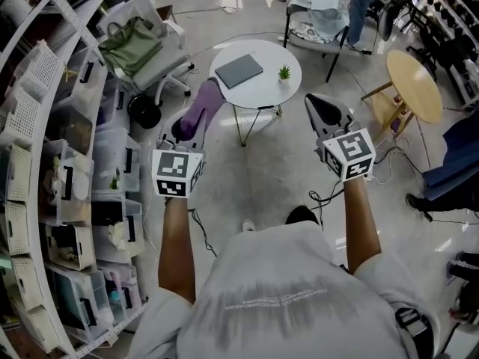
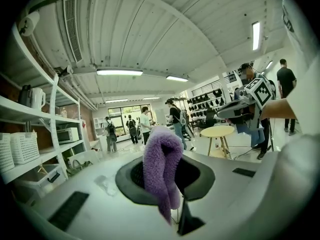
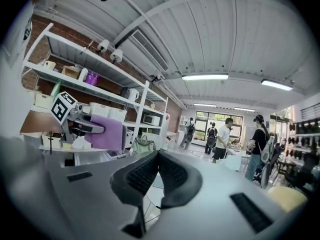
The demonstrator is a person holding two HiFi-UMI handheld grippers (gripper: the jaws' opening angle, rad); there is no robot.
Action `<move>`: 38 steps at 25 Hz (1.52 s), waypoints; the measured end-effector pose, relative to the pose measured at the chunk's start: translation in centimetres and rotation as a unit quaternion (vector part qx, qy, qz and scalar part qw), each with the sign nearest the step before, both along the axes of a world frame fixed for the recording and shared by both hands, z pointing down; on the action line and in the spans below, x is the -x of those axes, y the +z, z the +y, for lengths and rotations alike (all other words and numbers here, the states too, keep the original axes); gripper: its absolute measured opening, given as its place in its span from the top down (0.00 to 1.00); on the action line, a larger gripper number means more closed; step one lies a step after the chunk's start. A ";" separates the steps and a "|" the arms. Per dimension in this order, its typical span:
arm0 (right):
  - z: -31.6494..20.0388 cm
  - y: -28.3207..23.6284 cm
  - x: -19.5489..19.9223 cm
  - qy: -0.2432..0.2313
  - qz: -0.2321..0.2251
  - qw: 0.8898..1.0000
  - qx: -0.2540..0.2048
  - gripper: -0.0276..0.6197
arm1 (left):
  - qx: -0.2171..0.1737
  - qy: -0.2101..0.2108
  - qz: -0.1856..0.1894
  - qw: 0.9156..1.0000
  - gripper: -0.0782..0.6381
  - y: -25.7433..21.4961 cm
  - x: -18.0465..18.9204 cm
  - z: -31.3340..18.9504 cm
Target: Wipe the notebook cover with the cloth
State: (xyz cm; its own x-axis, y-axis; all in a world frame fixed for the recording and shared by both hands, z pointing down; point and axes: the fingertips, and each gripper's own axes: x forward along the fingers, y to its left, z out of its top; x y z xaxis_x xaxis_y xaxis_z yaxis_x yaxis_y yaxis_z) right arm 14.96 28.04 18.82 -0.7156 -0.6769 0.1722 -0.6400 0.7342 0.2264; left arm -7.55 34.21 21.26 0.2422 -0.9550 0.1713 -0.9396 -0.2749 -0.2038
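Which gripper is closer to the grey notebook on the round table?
Left, it seems. The left gripper, clamping a fuzzy purple cloth, hangs close, left of the flat grey notebook; the empty right gripper sits farther off to its right.

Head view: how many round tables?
2: a white table ahead, carrying the notebook and a small plant; a wooden table to the right. More may sit outside the frame.

Bare floor (image 1: 262, 178) lies open up to the round white bench (image 1: 266, 90), its top free except the notebook (image 1: 239, 70) and a small potted plant (image 1: 284, 72) near the right edge, while an office chair (image 1: 166, 64) crowds its left side and shelving (image 1: 45, 148) walls off the far left.
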 end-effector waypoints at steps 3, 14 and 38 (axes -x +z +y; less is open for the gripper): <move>0.0 0.7 1.7 -0.006 0.016 1.000 0.003 0.96 | 0.011 -0.008 0.009 1.000 0.82 0.7 1.7 -0.3; -8.1 2.6 3.3 -0.031 0.022 0.999 0.005 0.96 | 0.041 -0.031 0.006 0.999 0.82 3.2 3.0 -7.0; -36.8 5.2 0.4 -0.087 0.018 0.994 0.061 0.96 | 0.090 -0.079 -0.003 0.993 0.82 3.4 -2.0 -32.9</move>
State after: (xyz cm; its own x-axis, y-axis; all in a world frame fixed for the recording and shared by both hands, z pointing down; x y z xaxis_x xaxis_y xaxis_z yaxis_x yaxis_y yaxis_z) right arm 14.59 -8.73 24.02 -0.8122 -0.5157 0.2727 -0.4939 0.8567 0.1491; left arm -5.52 1.26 24.68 0.0900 -0.9347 0.3440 -0.9729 -0.1564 -0.1702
